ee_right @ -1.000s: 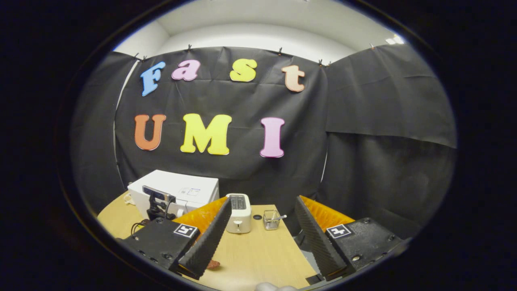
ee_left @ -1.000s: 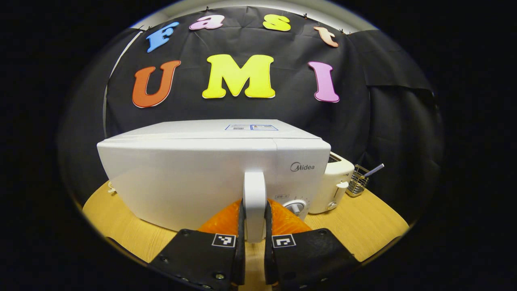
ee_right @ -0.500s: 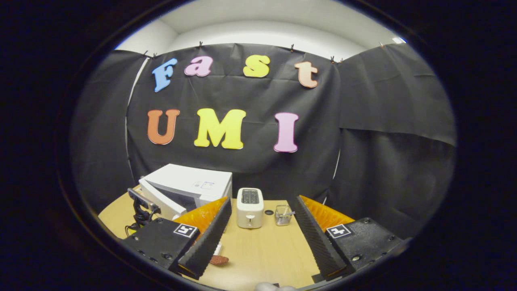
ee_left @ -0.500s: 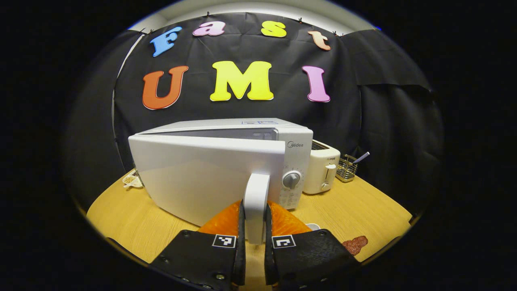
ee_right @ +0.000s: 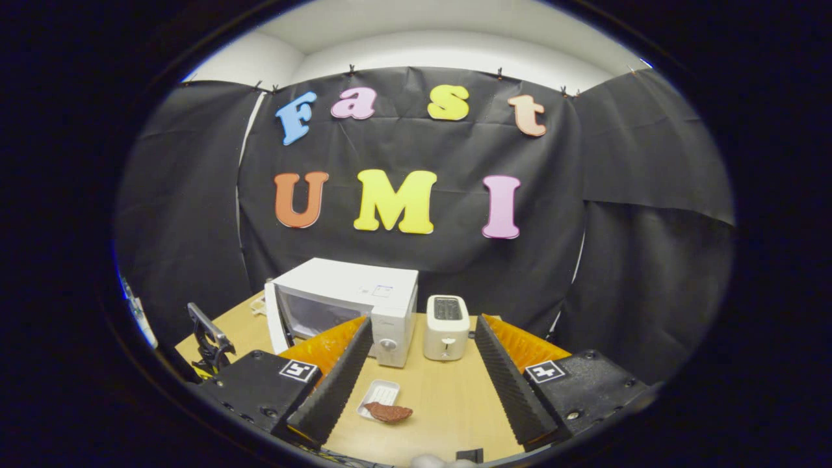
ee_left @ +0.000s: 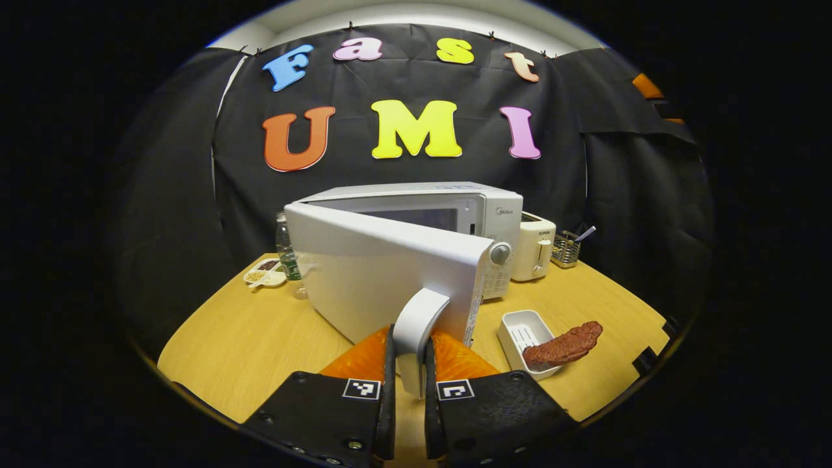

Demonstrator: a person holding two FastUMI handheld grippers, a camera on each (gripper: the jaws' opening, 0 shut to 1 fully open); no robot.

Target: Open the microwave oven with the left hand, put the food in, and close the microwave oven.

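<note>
Two fingers of the left gripper (ee_left: 408, 383) squeeze the microwave door handle (ee_left: 416, 322). Right gripper (ee_right: 422, 383) is spread wide, holding nothing. Brown food (ee_left: 562, 346) lies across a white tray (ee_left: 520, 328) at four o'clock from the microwave (ee_left: 448, 214).

A light wooden table (ee_left: 240, 338) is carrying everything. Sitting directly on it are a white microwave (ee_left: 455, 201), 1 cream toaster (ee_left: 534, 246) just beside its right side, a wire basket (ee_left: 564, 250) beyond that, and 1 white tray (ee_left: 520, 328) in front. A bottle (ee_left: 285, 250) and a small snack dish (ee_left: 263, 273) are standing at the left.
</note>
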